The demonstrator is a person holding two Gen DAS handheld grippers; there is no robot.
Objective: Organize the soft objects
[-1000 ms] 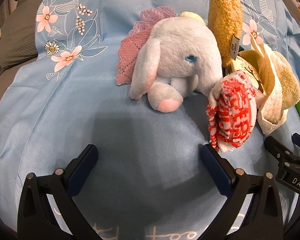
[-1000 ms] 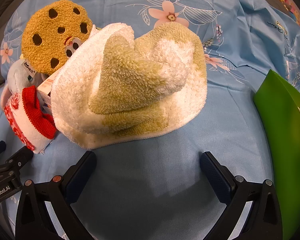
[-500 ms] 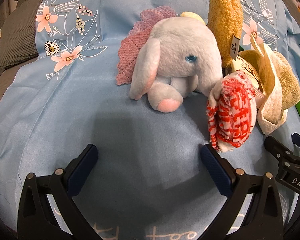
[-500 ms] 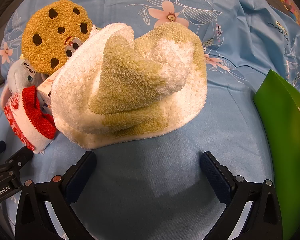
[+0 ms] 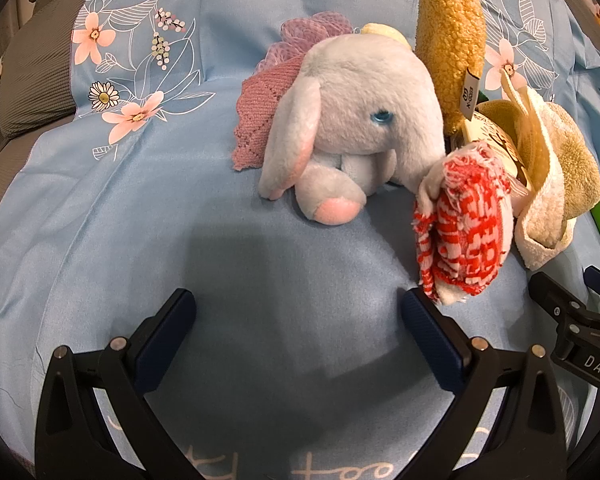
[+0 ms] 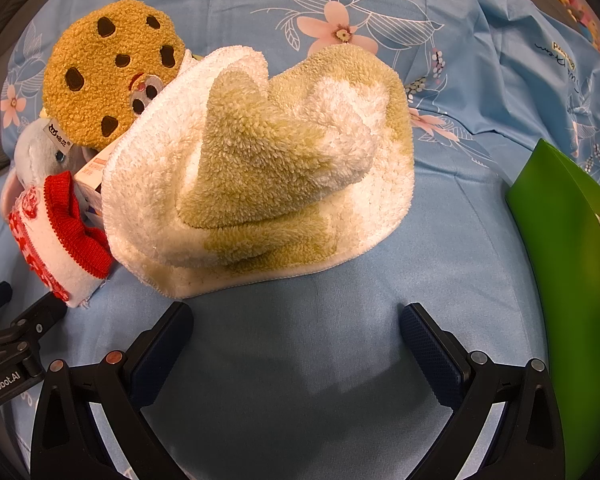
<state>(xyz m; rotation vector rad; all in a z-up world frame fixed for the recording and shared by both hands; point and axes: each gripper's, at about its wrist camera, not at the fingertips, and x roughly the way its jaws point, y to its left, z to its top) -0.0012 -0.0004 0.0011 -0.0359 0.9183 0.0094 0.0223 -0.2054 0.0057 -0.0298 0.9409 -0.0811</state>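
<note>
A grey plush elephant point(image 5: 356, 136) sits on the blue floral sheet point(image 5: 140, 208), with a pink knitted cloth point(image 5: 260, 112) and a purple mesh puff point(image 5: 312, 32) behind it. To its right stand a red-and-white knitted piece point(image 5: 464, 224), a brown cookie plush point(image 5: 448, 36) and a crumpled white-and-green towel point(image 5: 556, 184). My left gripper point(image 5: 296, 320) is open, short of the elephant, with nothing between its fingers. In the right wrist view the towel point(image 6: 276, 164) lies just ahead of my open, empty right gripper point(image 6: 296, 332). The cookie plush point(image 6: 108, 72) and the knitted piece point(image 6: 56, 236) are at the left there.
A green box or bag point(image 6: 572, 264) stands at the right edge of the sheet. Grey ribbed fabric point(image 5: 24, 80) borders the sheet on the far left. A small carton point(image 6: 94, 176) is tucked under the towel's left edge.
</note>
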